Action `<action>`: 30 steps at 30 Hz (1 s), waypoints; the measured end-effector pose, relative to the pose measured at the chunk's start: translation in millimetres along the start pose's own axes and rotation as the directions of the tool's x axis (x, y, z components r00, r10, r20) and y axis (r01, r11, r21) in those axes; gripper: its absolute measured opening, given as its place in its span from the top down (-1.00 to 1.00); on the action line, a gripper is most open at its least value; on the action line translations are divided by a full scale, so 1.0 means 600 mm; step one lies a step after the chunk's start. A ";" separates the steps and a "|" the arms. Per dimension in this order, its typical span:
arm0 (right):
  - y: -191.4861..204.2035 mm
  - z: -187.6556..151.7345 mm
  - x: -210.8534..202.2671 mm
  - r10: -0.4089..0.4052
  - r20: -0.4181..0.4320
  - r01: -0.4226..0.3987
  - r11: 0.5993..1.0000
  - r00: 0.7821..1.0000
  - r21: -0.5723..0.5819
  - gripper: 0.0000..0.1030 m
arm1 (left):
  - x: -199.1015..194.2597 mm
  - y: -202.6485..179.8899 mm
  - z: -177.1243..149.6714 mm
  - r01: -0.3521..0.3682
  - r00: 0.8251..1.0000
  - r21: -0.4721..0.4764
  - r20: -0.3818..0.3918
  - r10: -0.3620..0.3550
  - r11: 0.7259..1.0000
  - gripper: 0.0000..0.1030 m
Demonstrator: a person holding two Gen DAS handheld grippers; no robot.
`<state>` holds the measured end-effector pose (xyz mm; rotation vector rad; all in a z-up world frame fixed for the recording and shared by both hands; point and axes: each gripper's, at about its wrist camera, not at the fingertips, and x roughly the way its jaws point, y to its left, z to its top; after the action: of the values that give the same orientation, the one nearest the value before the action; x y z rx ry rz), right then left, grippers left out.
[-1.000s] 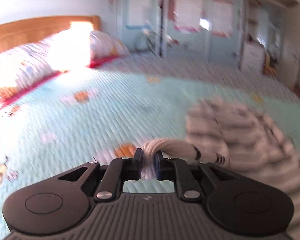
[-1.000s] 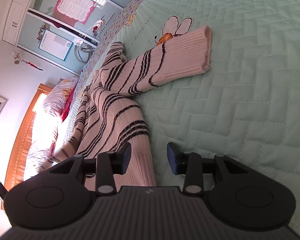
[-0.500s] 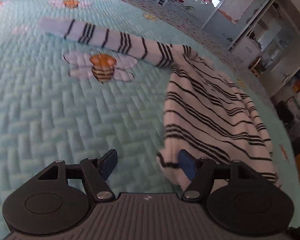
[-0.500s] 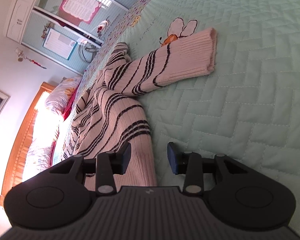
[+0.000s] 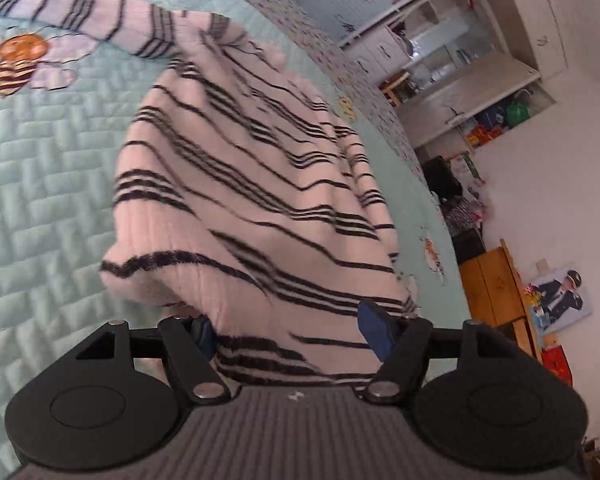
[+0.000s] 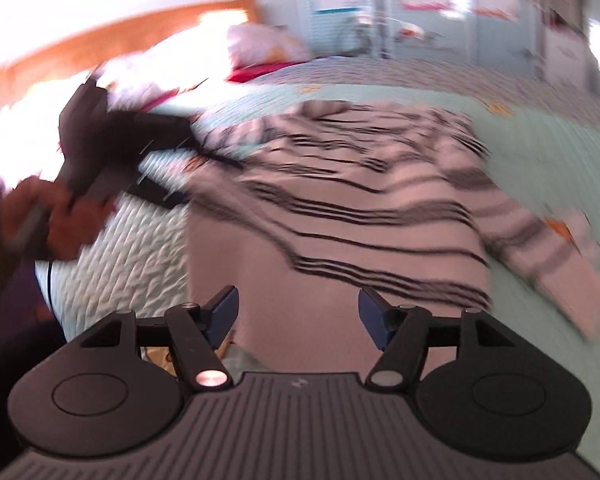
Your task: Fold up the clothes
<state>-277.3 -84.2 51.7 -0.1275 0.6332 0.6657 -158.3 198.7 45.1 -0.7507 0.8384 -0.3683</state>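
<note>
A cream sweater with black stripes [image 5: 240, 184] lies spread on the mint quilted bedspread [image 5: 40, 200]. One sleeve [image 5: 80, 8] stretches away to the upper left beside a printed bee. My left gripper [image 5: 290, 334] is open wide at the sweater's near hem. The hem lies between the fingers and covers part of the left pad. In the blurred right wrist view the same sweater [image 6: 360, 208] fills the middle. My right gripper [image 6: 299, 314] hovers over its near edge, jaws opening, nothing pressed between them. A person's hand [image 6: 64, 220] holds the left tool at the sweater's left edge.
A wooden headboard [image 6: 120, 44] and pillows [image 6: 264, 44] stand at the far end of the bed. Wardrobe doors and shelves [image 5: 480, 80] line the wall beyond. A wooden cabinet [image 5: 496, 284] stands beside the bed. The sweater's other sleeve [image 6: 560, 264] trails right.
The left gripper let go of the sleeve cuff, opened wide and dropped to the sweater's hem. The right gripper rolled upright, swung across over the hem, and its jaws widened.
</note>
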 end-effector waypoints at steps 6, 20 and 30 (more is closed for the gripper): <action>0.071 0.019 0.064 -0.005 -0.007 0.004 0.976 1.000 -0.219 -0.31 | 0.052 -0.056 0.058 0.021 0.999 0.055 -0.033 -0.019 0.998 -0.40; -0.153 0.083 0.123 -0.129 0.052 0.094 0.895 0.990 0.437 -0.32 | 0.041 -0.064 0.060 0.026 1.000 0.123 -0.003 -0.026 0.992 -0.50; 0.088 0.026 0.115 -0.169 0.066 0.177 0.826 0.983 -0.535 -0.58 | 0.057 -0.059 0.063 0.040 0.999 0.094 -0.016 -0.039 0.995 -0.59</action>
<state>-259.7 -1.1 28.3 -0.7011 0.3955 0.6528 -107.4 172.0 69.0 -0.6784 0.8151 -0.4462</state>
